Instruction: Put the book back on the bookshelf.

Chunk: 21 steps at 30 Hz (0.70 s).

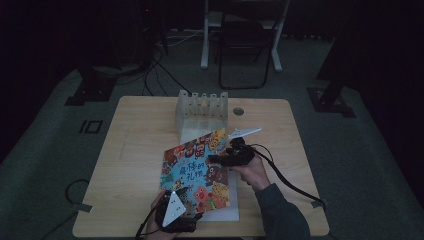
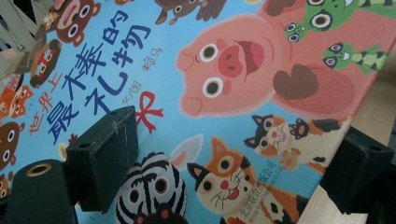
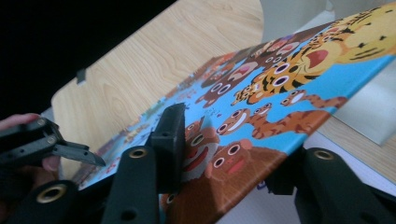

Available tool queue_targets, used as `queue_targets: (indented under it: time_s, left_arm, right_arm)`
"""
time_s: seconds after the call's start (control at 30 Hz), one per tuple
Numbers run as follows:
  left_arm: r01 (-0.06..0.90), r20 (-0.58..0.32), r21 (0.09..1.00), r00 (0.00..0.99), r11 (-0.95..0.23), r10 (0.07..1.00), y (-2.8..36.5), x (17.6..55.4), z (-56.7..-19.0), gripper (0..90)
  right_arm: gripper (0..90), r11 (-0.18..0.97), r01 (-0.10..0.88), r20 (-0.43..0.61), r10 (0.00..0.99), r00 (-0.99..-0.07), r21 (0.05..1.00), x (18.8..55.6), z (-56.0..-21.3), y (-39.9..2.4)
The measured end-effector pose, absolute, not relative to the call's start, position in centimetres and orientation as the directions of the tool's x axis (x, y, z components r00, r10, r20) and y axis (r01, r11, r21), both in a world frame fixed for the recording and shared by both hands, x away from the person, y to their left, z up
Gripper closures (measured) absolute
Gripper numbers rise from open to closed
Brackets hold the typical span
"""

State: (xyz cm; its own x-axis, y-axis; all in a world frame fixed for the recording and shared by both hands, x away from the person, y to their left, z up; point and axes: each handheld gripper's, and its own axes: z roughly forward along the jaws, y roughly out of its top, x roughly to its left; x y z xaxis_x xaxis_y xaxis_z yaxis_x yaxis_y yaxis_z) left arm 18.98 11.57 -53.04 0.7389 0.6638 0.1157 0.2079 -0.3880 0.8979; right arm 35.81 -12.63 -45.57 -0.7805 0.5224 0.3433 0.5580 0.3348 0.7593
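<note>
A picture book (image 1: pixel 197 167) with a blue cover full of cartoon animals is raised at a slant over the table. My left gripper (image 1: pixel 186 197) is at its near lower edge. In the left gripper view its jaws stand wide apart (image 2: pixel 233 135), one pad in front of the cover (image 2: pixel 233 70) and the other behind the book's edge. My right gripper (image 1: pixel 220 159) reaches in from the book's right side. Its jaws (image 3: pixel 229 149) straddle the book (image 3: pixel 280 93) more narrowly, one above the cover and one beneath, with no clear clamp. The left gripper (image 3: pixel 46 140) also appears in the right gripper view.
The wooden table (image 1: pixel 140 130) carries a clear slotted rack (image 1: pixel 202 107) just behind the book. A white sheet (image 1: pixel 225 212) lies under the book. A round hole (image 1: pixel 238 111) sits right of the rack. A folding chair (image 1: pixel 245 45) and cables stand on the dark floor beyond.
</note>
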Motion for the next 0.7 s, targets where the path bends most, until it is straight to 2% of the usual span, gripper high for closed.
queue_targets:
  time_s: [0.27,0.7]
  left_arm:
    - [0.241,0.058,0.900,0.759,-0.363,0.648,12.7,18.8,-53.1,15.0]
    - [0.226,0.038,0.906,0.798,-0.358,0.601,13.7,18.1,-52.7,15.2]
  right_arm:
    - [60.0,0.326,0.560,0.346,0.526,-0.777,0.761,35.8,-45.5,-12.6]
    - [61.7,0.316,0.556,0.338,0.537,-0.773,0.769,35.5,-45.1,-12.9]
